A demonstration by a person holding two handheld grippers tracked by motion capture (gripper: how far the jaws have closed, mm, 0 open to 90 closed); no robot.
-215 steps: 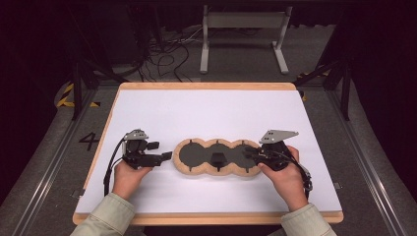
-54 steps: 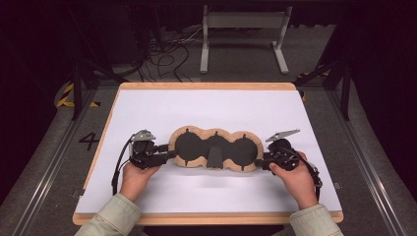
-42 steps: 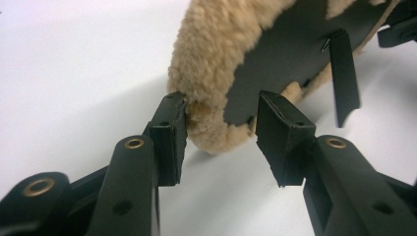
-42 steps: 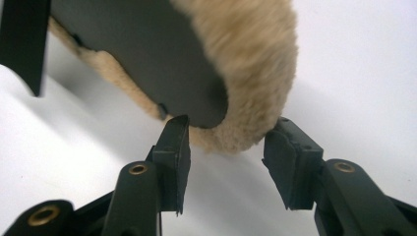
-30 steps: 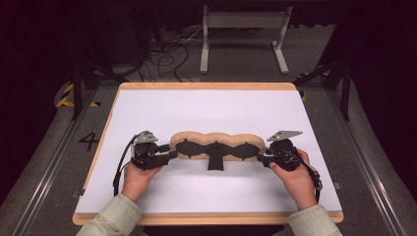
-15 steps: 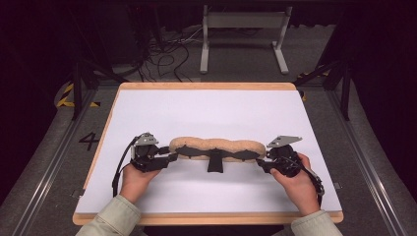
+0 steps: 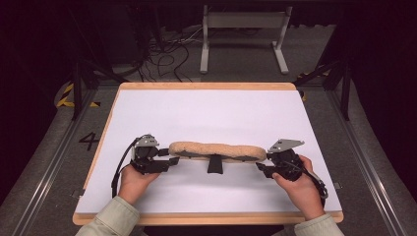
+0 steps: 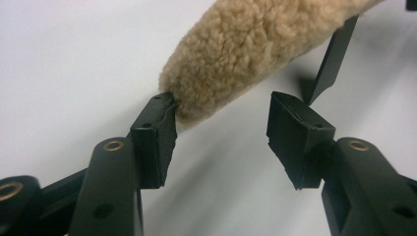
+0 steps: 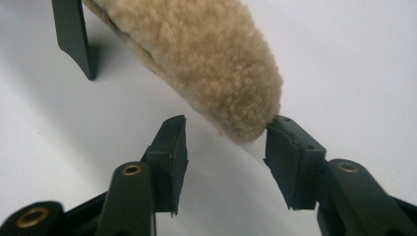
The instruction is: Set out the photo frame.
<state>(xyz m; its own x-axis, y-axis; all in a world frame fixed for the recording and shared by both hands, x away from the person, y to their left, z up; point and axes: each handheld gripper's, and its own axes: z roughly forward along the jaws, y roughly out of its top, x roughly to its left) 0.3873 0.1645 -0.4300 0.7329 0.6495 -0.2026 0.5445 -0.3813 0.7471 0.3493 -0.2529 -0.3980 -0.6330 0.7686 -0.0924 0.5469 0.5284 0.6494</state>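
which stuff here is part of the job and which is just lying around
In the job:
- fleecy tan pad, folded on the white table, black strap sticking out
- left gripper, jaws just opened at its end
- right gripper, jaws just opened at the other end

Lying about:
- cables on the floor
- white metal stand behind the table

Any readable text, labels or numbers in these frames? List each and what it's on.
"4" – a dark numeral on the grey floor left of the table, at in the high view.
Yellow-and-black hazard stripes lie on the floor farther back on the left; a marking, no words.
No print shows on the fleece pad, its black strap, the left gripper or the right gripper.
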